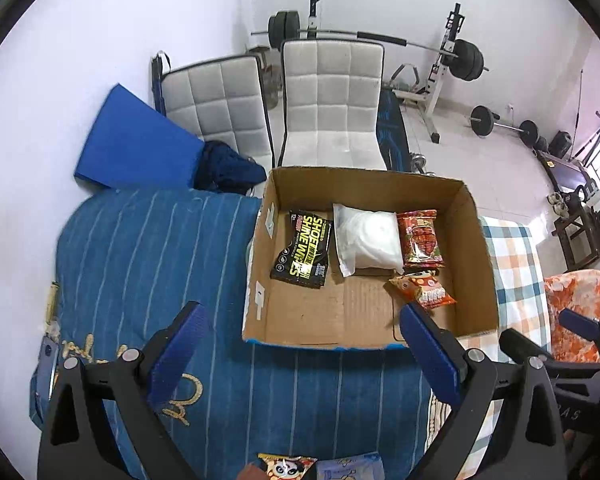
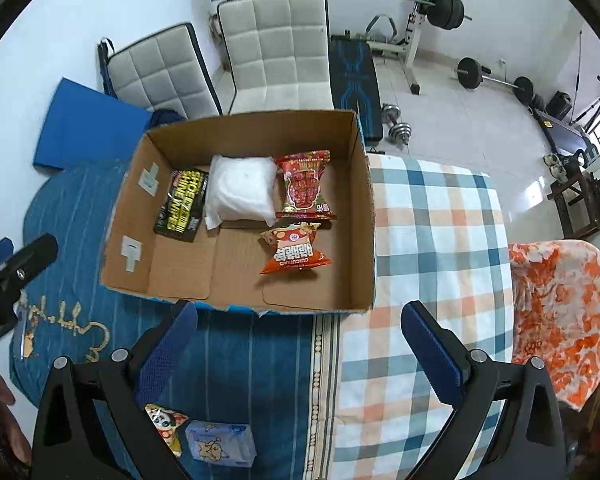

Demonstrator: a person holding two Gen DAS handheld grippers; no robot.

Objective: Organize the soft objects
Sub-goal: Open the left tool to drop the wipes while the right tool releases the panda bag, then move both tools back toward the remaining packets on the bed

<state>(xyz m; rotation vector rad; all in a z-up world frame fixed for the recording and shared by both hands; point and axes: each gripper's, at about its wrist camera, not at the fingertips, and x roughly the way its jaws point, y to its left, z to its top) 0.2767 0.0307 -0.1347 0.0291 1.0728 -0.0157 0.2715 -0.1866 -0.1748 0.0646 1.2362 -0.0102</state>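
An open cardboard box point(image 1: 260, 248) point(image 2: 360, 216) sits on a bed. Inside lie a black shoe-wipes pack point(image 1: 305, 249) point(image 2: 182, 206), a white soft pack point(image 1: 367, 245) point(image 2: 240, 190), a red snack bag point(image 1: 420, 239) point(image 2: 306, 186) and an orange snack bag point(image 1: 428, 292) point(image 2: 294, 252). Near the bed's front edge lie a cartoon snack bag point(image 1: 286, 468) point(image 2: 168, 426) and a pale blue tissue pack point(image 1: 350, 470) point(image 2: 222, 444). My left gripper point(image 1: 300, 328) hangs open above the blue cover, nothing between its fingers. My right gripper point(image 2: 298, 328) is open too, above the box's near edge.
The bed carries a blue striped cover point(image 1: 148, 248) point(image 2: 236, 360) and a checked sheet point(image 2: 432, 248). An orange-patterned chair point(image 2: 560, 320) stands at the right. Two white padded chairs point(image 1: 332, 104), a blue mat point(image 1: 136, 140) and barbell equipment point(image 1: 460, 56) stand beyond the bed.
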